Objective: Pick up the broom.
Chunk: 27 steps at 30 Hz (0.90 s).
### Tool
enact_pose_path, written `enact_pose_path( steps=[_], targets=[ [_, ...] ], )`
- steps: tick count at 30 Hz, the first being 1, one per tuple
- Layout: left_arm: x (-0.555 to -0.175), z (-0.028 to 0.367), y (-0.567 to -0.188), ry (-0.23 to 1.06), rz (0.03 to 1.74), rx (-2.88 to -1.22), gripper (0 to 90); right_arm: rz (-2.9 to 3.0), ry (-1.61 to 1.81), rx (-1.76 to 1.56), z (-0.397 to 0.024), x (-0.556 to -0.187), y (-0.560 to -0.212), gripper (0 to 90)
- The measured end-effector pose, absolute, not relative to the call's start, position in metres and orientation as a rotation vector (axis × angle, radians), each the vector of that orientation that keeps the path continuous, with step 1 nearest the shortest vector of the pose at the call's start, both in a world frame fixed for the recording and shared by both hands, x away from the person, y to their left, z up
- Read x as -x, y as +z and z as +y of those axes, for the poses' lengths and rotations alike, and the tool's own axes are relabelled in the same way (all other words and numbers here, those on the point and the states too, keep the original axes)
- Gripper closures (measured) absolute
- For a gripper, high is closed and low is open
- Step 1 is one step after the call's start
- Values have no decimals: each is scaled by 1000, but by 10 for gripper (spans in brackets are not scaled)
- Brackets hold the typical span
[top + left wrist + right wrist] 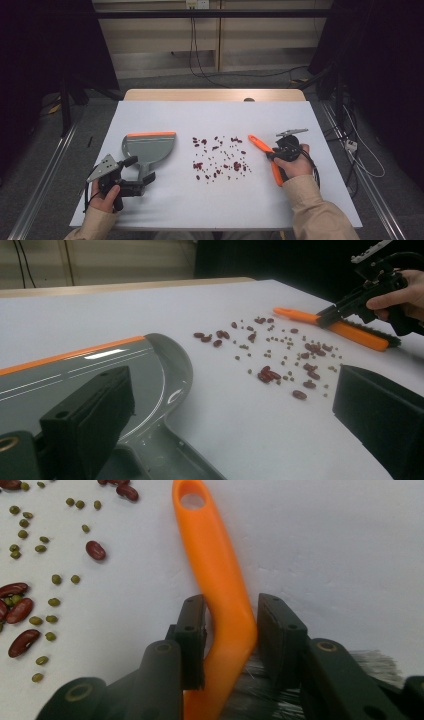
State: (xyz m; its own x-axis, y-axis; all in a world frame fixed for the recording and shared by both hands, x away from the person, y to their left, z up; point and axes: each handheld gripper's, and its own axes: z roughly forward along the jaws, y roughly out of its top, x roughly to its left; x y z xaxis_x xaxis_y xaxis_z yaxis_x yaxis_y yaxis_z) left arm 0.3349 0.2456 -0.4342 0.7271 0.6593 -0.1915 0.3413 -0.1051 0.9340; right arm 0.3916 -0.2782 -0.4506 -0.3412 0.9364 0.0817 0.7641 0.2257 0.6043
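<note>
At the bottom of the right gripper view, nearest to us, we are looking along the right hand-held gripper (231,630), whose two black jaws are pinching the orange brush (220,580) at the bend of its handle, one pad on each side. The grey bristles are showing low in the frame between and behind the jaws, and the handle's hole end is pointing to the top centre. In the high view, we are seeing the same hand-held gripper right of centre, and the brush is lying slanted on the white table (210,200), its tip toward the scattered beans (220,157).

The beans, dark red ones mixed with small green ones, are lying loose in the middle of the frame, between the brush and the grey dustpan (148,147). The dustpan is sitting left of centre, its orange-edged lip toward the top of the frame and its handle pointing down toward the left hand-held gripper (142,172).

In the left gripper view, the left hand-held gripper's jaws are standing spread wide, one over the dustpan at lower left, the other at the right edge above bare table, with nothing pressed between them.
</note>
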Motion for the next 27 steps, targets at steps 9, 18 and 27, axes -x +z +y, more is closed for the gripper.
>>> enact_pose_path(
  steps=[9,18,27],
  targets=[
    [-335,247,-434,332,802,-1710,30,2135,838,-1637,-277,-389,-454,674],
    [-335,243,-434,326,809,-1710,30,2151,831,-1627,-277,-390,-452,684],
    [-335,244,-435,328,807,-1710,30,2142,848,-1630,-278,-390,-451,693]
  ],
)
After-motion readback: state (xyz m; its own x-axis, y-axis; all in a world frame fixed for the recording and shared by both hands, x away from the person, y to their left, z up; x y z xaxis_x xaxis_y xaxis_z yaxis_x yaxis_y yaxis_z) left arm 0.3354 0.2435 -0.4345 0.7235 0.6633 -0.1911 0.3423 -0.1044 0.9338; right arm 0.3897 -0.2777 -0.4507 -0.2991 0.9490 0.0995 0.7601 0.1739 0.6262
